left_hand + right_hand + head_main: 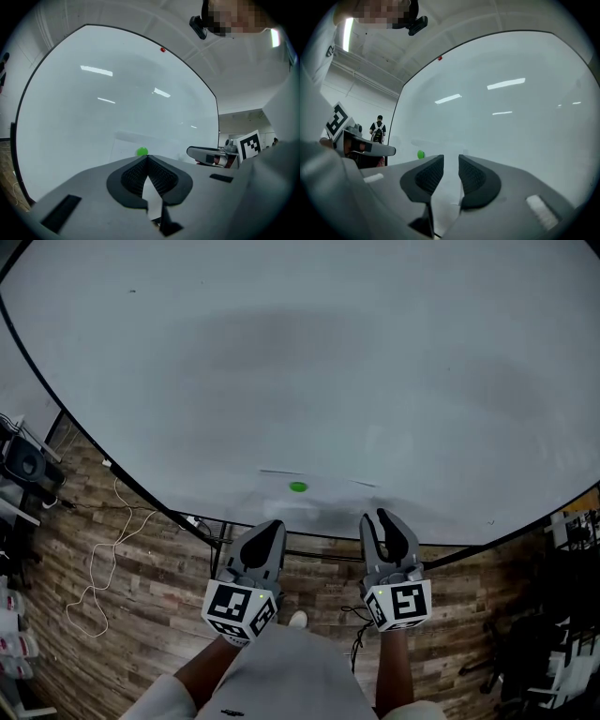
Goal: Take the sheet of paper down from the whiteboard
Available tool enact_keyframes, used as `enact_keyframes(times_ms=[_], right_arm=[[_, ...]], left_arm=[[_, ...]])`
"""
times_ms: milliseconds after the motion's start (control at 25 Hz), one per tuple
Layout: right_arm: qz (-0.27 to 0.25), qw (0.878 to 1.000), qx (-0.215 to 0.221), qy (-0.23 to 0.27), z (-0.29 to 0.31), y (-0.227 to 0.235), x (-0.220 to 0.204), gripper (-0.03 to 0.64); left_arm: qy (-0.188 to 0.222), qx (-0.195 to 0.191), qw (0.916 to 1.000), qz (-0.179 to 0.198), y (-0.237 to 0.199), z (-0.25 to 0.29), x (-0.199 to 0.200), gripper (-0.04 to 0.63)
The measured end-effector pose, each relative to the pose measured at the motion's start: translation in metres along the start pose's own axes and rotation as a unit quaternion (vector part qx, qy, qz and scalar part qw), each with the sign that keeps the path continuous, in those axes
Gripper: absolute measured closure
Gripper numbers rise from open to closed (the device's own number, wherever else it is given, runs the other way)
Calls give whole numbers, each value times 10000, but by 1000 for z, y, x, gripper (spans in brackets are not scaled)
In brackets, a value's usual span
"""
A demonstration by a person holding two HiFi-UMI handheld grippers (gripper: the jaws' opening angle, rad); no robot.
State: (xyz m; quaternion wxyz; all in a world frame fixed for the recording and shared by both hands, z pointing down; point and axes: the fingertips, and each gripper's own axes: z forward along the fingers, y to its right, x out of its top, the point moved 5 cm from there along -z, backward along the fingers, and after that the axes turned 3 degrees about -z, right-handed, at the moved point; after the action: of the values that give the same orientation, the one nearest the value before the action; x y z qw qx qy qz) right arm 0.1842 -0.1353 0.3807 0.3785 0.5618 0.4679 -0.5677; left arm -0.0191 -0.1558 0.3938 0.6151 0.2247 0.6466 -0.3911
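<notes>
A white sheet of paper point(328, 498) hangs low on the whiteboard point(300, 362), pinned by a green magnet point(298, 487) near its top edge. My left gripper point(269, 531) points level at the board just short of the sheet's lower left, with its jaws shut and empty. In the left gripper view the closed tips point(146, 157) sit just under the magnet point(142, 151). My right gripper point(385, 519) is at the sheet's lower right, open by a narrow gap with nothing in it. The right gripper view shows that gap point(451, 160) facing the paper point(438, 149), with the magnet point(421, 154) to the left.
The whiteboard's dark stand frame point(309, 554) runs below the board over a wood floor. A white cable point(103, 563) lies at the left near stacked equipment point(23, 465). More gear stands at the right point(572, 531). A small red magnet point(162, 49) sits at the board's top. A person point(378, 131) stands far off.
</notes>
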Motion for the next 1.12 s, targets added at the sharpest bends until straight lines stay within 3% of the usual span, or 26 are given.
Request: enact_keyframes(times_ms=[1120], right_arm=[[124,9992,305,-238,32,21,-7,536]], left_arm=[[-42,62,9999,-77,-3,20,3,589]])
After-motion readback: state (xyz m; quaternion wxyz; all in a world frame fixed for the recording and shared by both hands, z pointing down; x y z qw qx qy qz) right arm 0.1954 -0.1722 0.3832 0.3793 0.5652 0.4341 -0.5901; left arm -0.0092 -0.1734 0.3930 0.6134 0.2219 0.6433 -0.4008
